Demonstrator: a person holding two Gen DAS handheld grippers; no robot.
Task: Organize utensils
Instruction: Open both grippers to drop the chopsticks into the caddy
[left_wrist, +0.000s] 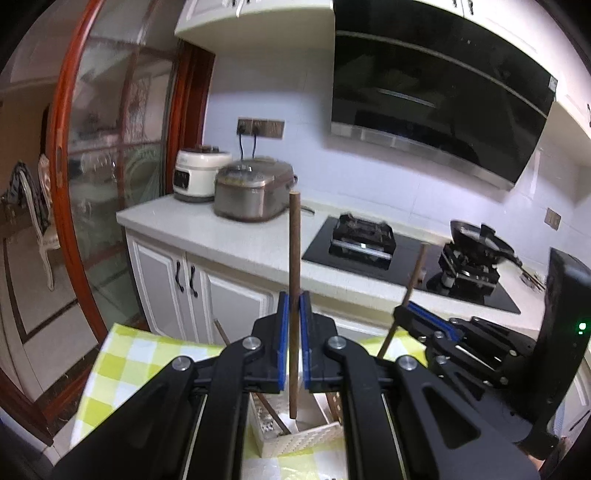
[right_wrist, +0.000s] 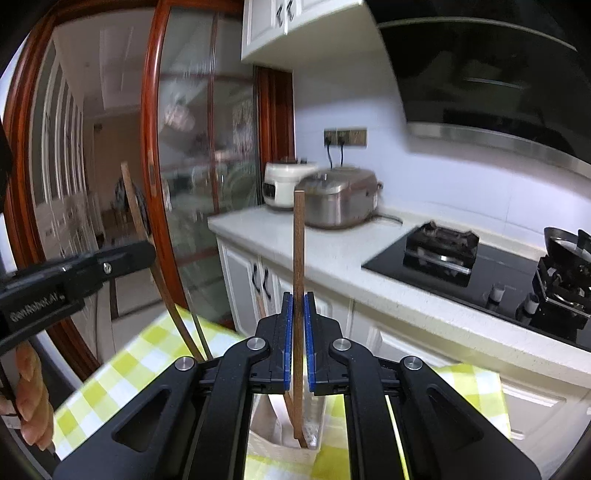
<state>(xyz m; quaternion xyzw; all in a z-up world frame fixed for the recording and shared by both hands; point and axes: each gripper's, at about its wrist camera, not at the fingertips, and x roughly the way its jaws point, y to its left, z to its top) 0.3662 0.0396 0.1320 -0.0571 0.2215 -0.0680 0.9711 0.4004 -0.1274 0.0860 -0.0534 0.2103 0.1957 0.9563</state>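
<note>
While both grippers hang above a table spread with a yellow-and-white checked cloth, each pinches 1 brown chopstick upright between its blue pads: the left gripper clamps the round chopstick, whose lower tip dips into the white woven basket just below, and the right gripper clamps the flat-sided chopstick, its tip inside the same basket. More sticks lean in that basket. Beyond the table runs a pale countertop over white cabinet doors, carrying 2 rice cookers, a white cooker and a steel cooker, beside a black gas hob. A black range hood hangs above; a red-framed glass door stands at left
</note>
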